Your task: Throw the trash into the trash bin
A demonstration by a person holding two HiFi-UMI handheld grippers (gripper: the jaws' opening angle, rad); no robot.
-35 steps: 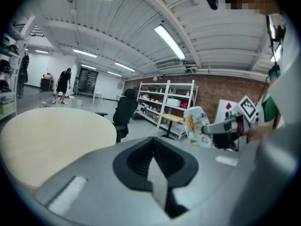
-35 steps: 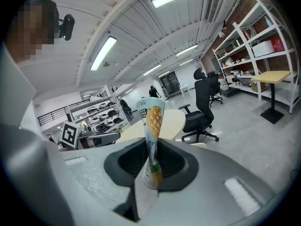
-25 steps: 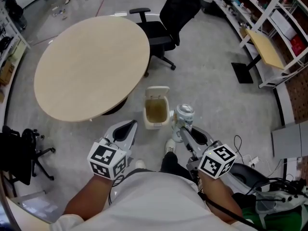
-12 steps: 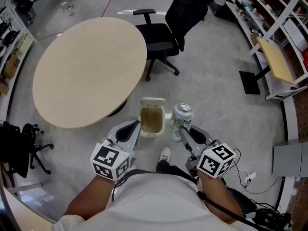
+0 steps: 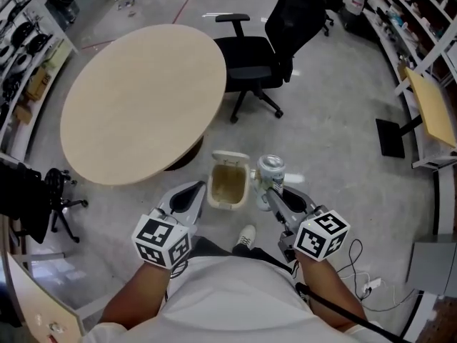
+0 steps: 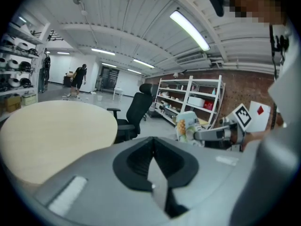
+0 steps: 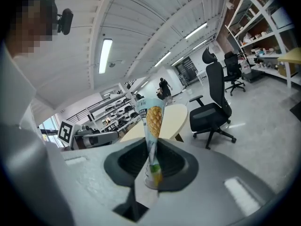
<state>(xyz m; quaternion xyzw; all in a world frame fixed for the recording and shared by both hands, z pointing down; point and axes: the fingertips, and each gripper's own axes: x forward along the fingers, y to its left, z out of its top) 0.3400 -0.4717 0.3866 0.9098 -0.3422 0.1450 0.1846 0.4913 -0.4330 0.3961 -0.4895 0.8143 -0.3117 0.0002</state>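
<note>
The right tool (image 5: 268, 191) pinches a pale, pineapple-printed, silver-topped can (image 5: 273, 168).

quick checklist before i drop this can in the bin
1. Grip: the can is clamped between the jaws of the right gripper: ok
2. The lid of the trash bin is flipped open: ok
3. Position: the can is over the opening: not ok, in the head view it hangs beside the bin's right side
4. The left gripper is shut and empty: ok
5. Room inside the bin: cannot tell
</note>
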